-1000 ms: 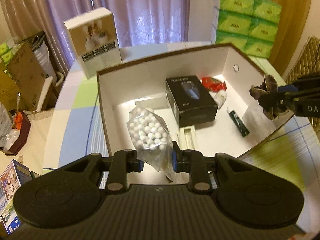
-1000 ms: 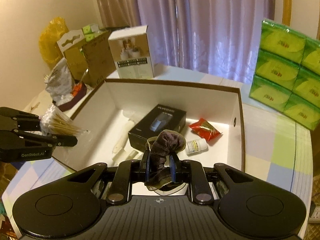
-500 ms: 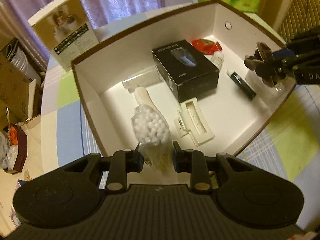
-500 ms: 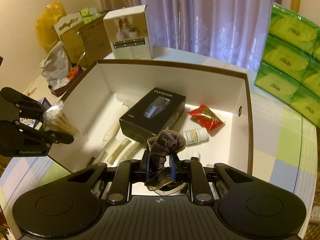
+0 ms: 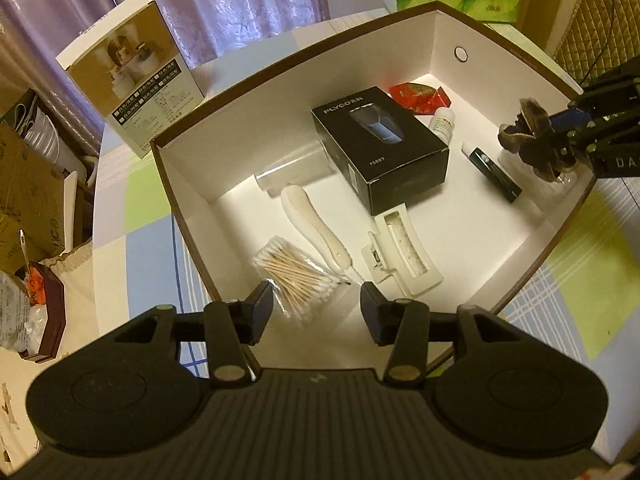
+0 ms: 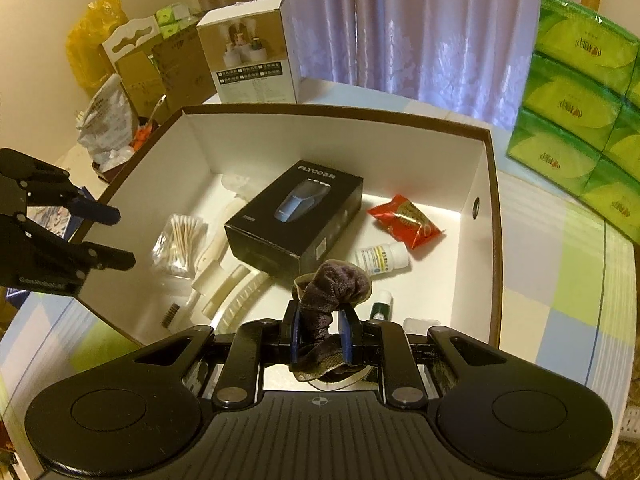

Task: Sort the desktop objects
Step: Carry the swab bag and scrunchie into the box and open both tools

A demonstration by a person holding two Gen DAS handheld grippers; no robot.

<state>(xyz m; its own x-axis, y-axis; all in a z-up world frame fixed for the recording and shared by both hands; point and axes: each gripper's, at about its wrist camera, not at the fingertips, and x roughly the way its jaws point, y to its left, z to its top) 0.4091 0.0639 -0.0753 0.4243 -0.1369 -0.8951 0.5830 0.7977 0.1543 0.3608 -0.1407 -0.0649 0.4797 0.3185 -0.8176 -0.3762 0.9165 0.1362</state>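
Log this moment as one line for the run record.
left claw: open, above cotton swab bag lying in box | right claw: shut on dark cloth, over box | cloth not yet placed

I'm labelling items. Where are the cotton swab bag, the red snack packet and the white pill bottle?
cotton swab bag (image 5: 298, 276), left wrist view, middle of the swab bundle.
red snack packet (image 6: 404, 222), right wrist view, packet centre.
white pill bottle (image 6: 380, 259), right wrist view, label.

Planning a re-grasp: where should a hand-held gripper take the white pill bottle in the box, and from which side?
Grip the white pill bottle across its labelled body, coming from above. It lies on its side on the box floor, with bare floor on either long side. Its cap end points toward the red snack packet, which lies close.
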